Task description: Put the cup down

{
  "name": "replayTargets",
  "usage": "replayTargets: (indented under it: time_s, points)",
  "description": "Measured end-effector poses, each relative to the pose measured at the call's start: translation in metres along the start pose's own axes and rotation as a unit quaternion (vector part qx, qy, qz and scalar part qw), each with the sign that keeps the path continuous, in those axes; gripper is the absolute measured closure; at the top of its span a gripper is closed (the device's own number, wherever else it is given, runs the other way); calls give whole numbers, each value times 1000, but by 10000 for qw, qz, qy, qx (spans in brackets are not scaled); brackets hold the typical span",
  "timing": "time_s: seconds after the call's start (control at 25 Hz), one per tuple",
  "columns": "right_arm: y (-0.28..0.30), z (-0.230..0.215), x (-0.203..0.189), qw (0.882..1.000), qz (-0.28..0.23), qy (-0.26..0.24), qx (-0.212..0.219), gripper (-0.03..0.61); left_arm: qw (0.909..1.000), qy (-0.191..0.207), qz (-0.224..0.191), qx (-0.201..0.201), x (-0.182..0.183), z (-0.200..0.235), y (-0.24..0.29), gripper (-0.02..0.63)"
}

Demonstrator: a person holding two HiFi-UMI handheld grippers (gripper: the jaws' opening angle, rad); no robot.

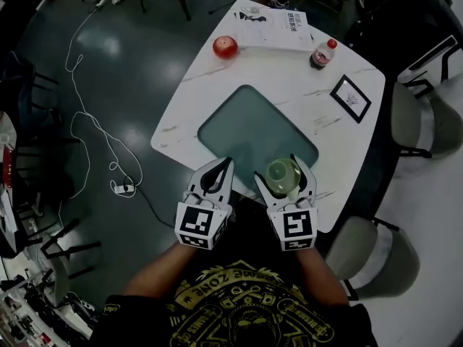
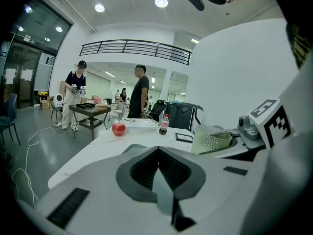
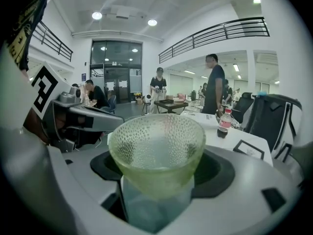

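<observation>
Over the near edge of the white table [image 1: 210, 85], the right gripper [image 1: 278, 170] clamps an upright dimpled green cup [image 3: 156, 148]; the left gripper [image 1: 226, 165] has its jaws pressed together, empty.

Head cam steep down; tool cams level; all share table [image 1: 210, 92]

Right gripper [image 1: 275, 168] has the green cup [image 1: 283, 173] clamped over the table's [image 1: 210, 85] near edge, left gripper [image 1: 226, 166] pinched closed beside it. Apple [image 1: 225, 47], papers [image 1: 278, 26] and soda bottle [image 1: 323, 53] sit along the far edge.
</observation>
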State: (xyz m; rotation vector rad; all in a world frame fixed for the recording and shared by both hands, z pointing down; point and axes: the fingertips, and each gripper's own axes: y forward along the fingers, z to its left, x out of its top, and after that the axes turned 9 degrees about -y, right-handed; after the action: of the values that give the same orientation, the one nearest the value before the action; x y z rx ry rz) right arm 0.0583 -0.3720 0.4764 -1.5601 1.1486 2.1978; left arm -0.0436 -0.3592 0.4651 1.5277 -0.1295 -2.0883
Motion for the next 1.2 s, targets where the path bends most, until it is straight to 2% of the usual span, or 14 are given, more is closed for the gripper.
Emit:
replayTargets:
  time_s: [0.52,0.8,1.2]
  points:
    - [36,-5,-41,9994,160,63,316,195,9989,-96,350,292,-38,11,37,603]
    - [50,-3,-67,9990,304,118,306,195,9974,-186,586,388,-60,18,45,603]
    - [62,-7,-81,9992,272,101,264,195,9975,-83,634,293,-60,17,57,603]
